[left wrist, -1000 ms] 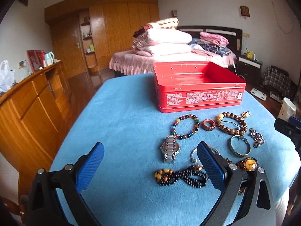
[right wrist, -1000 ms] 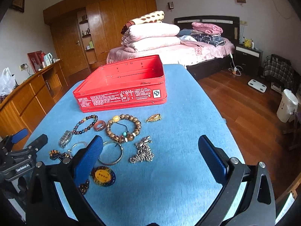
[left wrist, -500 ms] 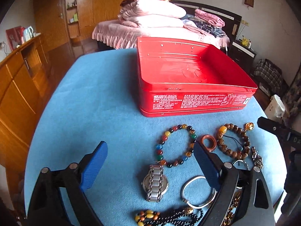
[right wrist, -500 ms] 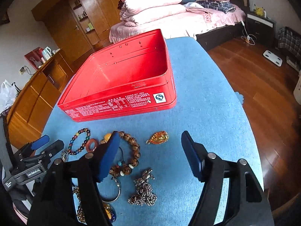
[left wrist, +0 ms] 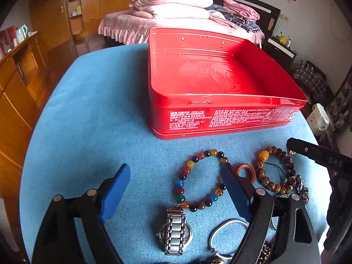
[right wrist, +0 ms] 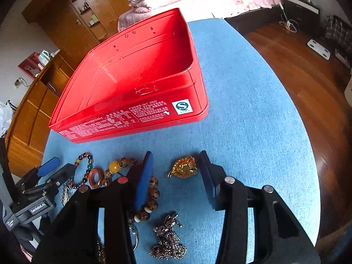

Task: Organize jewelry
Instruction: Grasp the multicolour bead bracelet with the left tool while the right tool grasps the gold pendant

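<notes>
Jewelry [left wrist: 199,180] lies before empty red tin [left wrist: 220,118].

The right gripper [right wrist: 176,169] points down at the blue worktop [right wrist: 253,121], its jaws having just been closing around a gold pendant [right wrist: 183,167] that lies between them, the right pad at the pendant's edge and the left pad apart from it. Behind stands the open red tin [right wrist: 132,114] (nothing inside it). Left of the pendant lie a brown bead bracelet [right wrist: 151,195], an orange ring [right wrist: 96,177] and a multicoloured bead bracelet [right wrist: 84,160], with the left gripper [right wrist: 47,169] at the frame's edge
</notes>
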A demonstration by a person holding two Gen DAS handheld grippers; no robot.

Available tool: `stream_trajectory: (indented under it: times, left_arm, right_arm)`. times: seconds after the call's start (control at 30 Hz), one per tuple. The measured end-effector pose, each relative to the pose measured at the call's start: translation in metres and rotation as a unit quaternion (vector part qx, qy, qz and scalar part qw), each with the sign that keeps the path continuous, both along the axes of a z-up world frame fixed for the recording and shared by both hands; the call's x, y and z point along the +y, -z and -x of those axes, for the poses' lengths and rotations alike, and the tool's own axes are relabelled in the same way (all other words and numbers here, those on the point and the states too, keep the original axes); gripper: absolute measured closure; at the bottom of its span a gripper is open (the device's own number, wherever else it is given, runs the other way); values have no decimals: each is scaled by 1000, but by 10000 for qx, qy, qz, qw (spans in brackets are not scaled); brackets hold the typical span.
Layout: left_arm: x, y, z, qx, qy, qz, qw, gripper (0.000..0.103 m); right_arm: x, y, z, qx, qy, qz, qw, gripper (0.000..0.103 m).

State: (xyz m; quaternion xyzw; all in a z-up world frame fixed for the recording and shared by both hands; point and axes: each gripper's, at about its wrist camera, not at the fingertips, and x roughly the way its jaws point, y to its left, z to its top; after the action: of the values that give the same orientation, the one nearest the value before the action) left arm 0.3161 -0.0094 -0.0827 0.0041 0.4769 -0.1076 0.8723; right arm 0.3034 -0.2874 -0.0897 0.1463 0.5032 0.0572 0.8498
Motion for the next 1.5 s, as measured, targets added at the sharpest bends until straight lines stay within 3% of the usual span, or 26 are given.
stream_trajectory:
  times: [0.57,0.67,0.77,0.97,1.1,1.17,1.5]
  left_arm:
    - [-13,11,-9,215,169,-88,9996,20]
    - [-11,11,-11,171,120,-146,9997,29]
    - [-9,11,-12,76,58,-318,9994,48]
    - [-4,9,-13,67,-45,-256,9996,88]
    - [-3,6,-11,26,-60,-94,9999,89]
    - [-1,0,-5,-117,-69,-10,9999,103]
    - [4,-36,3,-554,102,398,9976,103]
  right_arm:
    - [-1,2,-8,-90,-80,293,9995,77]
    - [-1,2,-9,-63,-39,255,9996,77]
    - [2,2,-11,-77,-50,351,9993,77]
    - [6,1,-11,-130,-54,452,9989,84]
    - [7,-2,-8,-172,-161,422,9988,84]
    - [8,-6,-6,-232,-198,396,9987,84]
    - [3,-41,0,-655,-220,324,9971,85]
